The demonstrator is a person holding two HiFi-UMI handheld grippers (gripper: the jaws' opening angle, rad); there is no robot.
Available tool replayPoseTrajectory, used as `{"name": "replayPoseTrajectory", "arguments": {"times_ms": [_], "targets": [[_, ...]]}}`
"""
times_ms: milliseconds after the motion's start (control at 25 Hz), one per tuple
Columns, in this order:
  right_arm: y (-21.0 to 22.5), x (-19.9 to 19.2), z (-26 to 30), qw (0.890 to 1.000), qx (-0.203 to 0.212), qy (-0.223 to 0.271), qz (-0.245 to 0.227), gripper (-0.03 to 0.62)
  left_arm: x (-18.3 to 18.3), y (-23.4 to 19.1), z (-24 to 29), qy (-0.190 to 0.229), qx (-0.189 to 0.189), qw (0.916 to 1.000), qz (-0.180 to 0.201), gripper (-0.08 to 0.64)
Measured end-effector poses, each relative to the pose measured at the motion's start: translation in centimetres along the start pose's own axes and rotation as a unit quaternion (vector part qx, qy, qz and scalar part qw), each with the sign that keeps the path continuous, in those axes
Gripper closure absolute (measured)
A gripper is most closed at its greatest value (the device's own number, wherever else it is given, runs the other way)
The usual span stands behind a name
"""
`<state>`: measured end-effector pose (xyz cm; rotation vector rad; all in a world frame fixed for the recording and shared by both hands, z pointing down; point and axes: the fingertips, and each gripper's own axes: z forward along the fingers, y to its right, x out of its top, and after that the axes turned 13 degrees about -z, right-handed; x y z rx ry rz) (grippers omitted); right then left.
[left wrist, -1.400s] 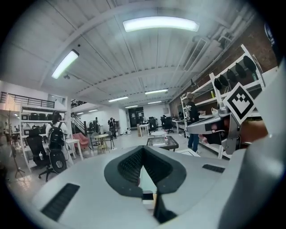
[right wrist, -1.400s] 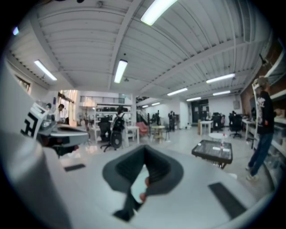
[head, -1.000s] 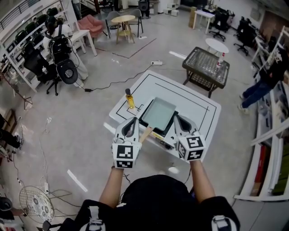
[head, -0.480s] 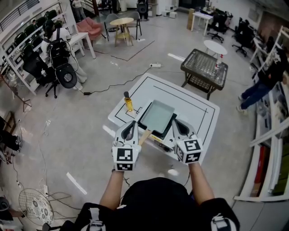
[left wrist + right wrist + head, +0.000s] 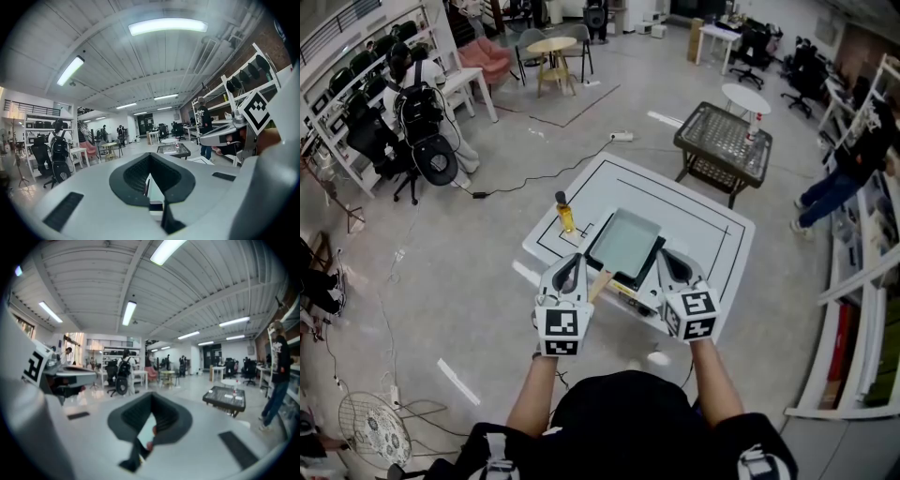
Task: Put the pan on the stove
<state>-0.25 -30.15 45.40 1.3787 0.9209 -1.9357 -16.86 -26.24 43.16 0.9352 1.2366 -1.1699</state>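
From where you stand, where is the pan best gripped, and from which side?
Take the wooden handle: it sticks out of the pan toward you, long and narrow, while the pan body is wide and flat. Come from the near side with the left gripper, shut right beside it; open it first.

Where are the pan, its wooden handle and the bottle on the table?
pan (image 5: 626,240): head view, middle of its pale flat bottom.
pan handle (image 5: 603,278): head view, midway along the wooden grip.
bottle (image 5: 566,218): head view, amber body below the dark cap.
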Motion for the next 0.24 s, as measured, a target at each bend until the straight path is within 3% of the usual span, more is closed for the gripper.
{"name": "replayPoseTrajectory", "arguments": {"times_ms": [240], "targets": [[0.34,-0.27,-0.04,1.0,-0.005,-0.004,0.002,0.558,0.4,-0.01,-0.01,0.003,-0.003,1.0,0.001,0.534]]}}
